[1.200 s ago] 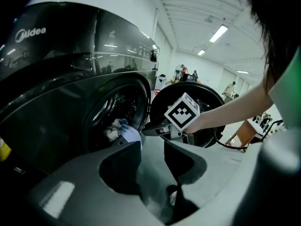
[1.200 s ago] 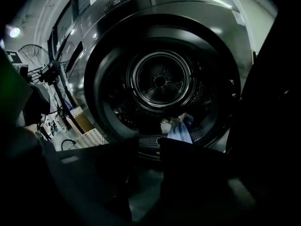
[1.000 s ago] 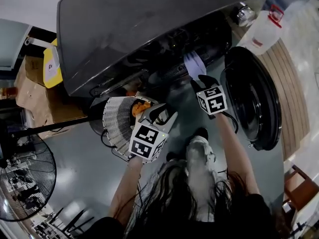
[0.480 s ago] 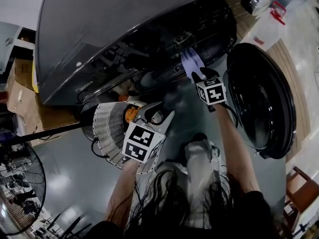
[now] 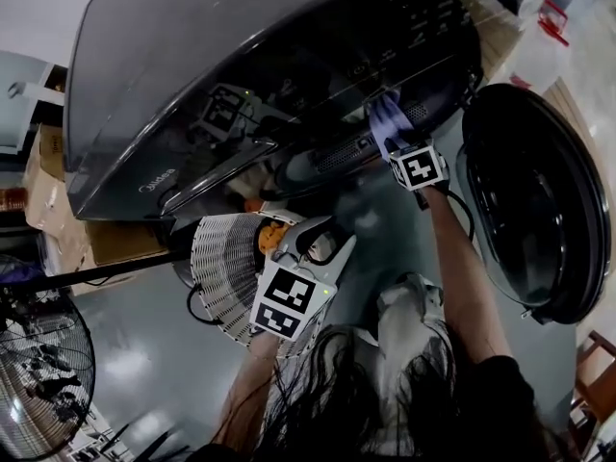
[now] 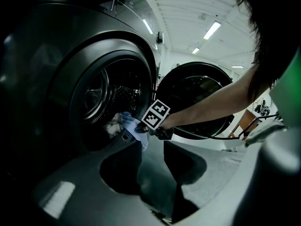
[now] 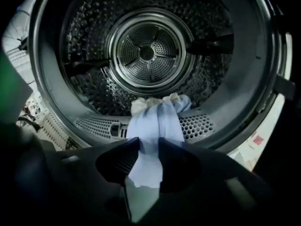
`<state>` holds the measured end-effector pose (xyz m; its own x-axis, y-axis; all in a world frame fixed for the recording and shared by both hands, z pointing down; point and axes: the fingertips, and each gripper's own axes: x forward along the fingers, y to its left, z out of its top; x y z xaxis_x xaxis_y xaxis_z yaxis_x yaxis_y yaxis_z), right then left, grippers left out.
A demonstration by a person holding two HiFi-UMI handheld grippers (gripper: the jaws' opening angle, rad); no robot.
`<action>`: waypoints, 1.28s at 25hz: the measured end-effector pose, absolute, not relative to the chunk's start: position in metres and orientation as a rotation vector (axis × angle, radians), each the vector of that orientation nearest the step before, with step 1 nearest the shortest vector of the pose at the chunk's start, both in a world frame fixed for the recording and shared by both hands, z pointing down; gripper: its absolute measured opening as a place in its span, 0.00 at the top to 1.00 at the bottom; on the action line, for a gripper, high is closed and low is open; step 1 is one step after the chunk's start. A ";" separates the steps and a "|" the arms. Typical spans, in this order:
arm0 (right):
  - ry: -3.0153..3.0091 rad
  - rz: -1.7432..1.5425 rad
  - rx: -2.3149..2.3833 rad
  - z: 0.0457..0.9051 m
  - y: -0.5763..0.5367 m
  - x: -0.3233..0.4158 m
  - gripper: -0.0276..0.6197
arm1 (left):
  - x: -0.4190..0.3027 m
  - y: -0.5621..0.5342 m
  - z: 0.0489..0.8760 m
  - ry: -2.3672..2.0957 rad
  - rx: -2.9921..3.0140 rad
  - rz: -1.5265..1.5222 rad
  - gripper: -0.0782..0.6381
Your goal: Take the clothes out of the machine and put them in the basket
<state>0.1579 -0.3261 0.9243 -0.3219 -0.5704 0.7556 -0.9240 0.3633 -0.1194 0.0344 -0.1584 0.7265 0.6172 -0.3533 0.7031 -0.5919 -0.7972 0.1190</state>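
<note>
At the drum's mouth, my right claw (image 7: 147, 147) is clamped on a pale blue cloth (image 7: 157, 119). The cloth drapes over the machine's (image 7: 148, 51) perforated lip, and its far end is bunched with a cream piece (image 7: 141, 103). Likely faults: the thin pinch slips under a sharp pull, or the bunch snags on the lip. My left claw (image 6: 153, 160) is open and empty, near the white basket (image 5: 223, 258).

A large workshop-like hall rather than a home: a front-loading washing machine (image 5: 241, 85) stands on a glossy grey floor (image 5: 144, 330), with cardboard boxes (image 5: 58, 215), a caged floor fan (image 5: 38, 373) and long strip lights (image 6: 212, 30) on a high white ceiling
</note>
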 end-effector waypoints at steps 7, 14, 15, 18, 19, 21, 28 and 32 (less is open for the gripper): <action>-2.097 0.790 1.281 0.902 -0.311 0.148 0.87 | 0.021 -0.149 0.722 -0.764 2.481 1.014 0.67; -2.269 0.930 1.289 0.827 -0.264 0.135 0.87 | 0.024 -0.133 0.690 -0.721 2.454 1.011 0.67; -2.286 0.944 1.292 0.817 -0.257 0.133 0.87 | 0.025 -0.132 0.684 -0.718 2.456 1.020 0.67; -2.335 0.975 1.288 0.785 -0.237 0.128 0.87 | 0.027 -0.129 0.668 -0.716 2.464 1.040 0.67; -2.351 0.984 1.287 0.773 -0.231 0.127 0.87 | 0.027 -0.130 0.662 -0.723 2.470 1.047 0.67; -2.384 1.005 1.291 0.749 -0.219 0.123 0.87 | 0.025 -0.132 0.652 -0.743 2.478 1.070 0.67; -2.492 1.069 1.297 0.664 -0.184 0.112 0.87 | 0.018 -0.125 0.628 -0.753 2.442 1.140 0.66; -2.574 1.082 1.300 0.614 -0.167 0.111 0.87 | 0.026 -0.118 0.615 -0.705 2.453 1.120 0.60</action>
